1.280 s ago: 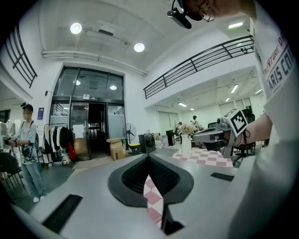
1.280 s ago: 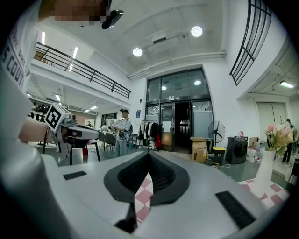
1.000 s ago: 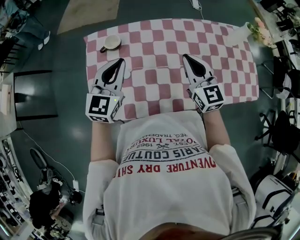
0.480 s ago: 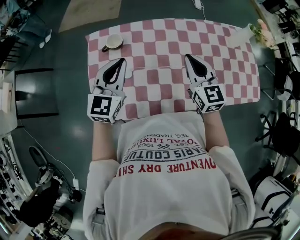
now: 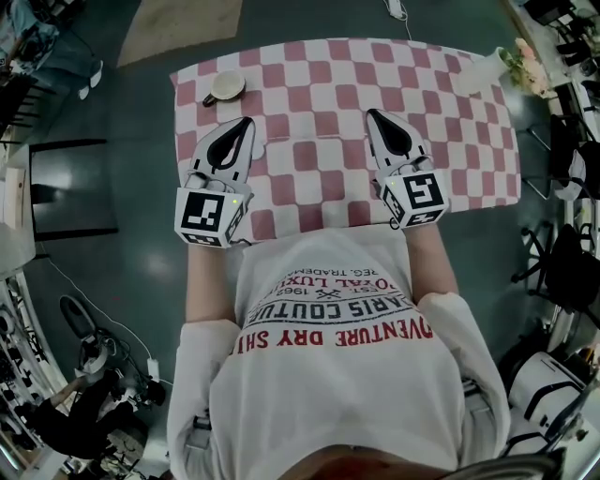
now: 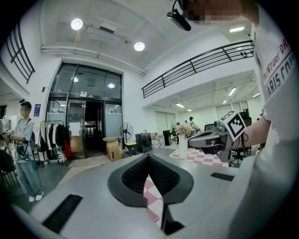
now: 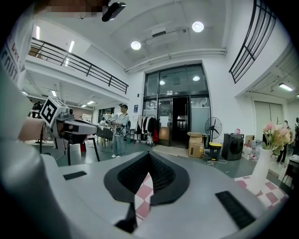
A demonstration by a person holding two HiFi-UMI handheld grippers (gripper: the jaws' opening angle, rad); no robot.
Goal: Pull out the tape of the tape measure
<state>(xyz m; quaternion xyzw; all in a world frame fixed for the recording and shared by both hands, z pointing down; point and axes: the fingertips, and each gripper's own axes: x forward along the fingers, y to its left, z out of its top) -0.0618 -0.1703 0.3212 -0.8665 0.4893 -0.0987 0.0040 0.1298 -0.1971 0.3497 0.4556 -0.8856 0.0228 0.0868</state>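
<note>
**Surface.** The counter (image 5: 319, 75) is covered by a pink-and-white checked cloth (image 5: 441, 141) and is mostly bare. The tape measure (image 5: 223, 84), a round case, lies near the far left corner. A vase (image 5: 487, 66) of flowers stands upright at the far right corner.

**Tools.** The left tool (image 5: 245, 123) is over the near left part of the counter, jaws closed together with nothing held. The tape measure lies beyond its tips, not touching them. The right tool (image 5: 373, 114) is over the near right part, jaws likewise closed on nothing. Both point away from the person and are well apart from each other.

**Room.** The floor (image 5: 141, 131) is dark and smooth, with a tan mat (image 5: 178, 23) beyond the counter. The gripper views show:
- glass doors (image 7: 175, 116)
- a standing fan (image 7: 213, 127)
- cardboard boxes (image 7: 195, 144)
- a clothes rack (image 6: 53, 140)
- a balcony railing (image 6: 201, 65)
- round ceiling lights (image 6: 76, 24)

A bystander (image 6: 23, 149) stands beside the rack.
</note>
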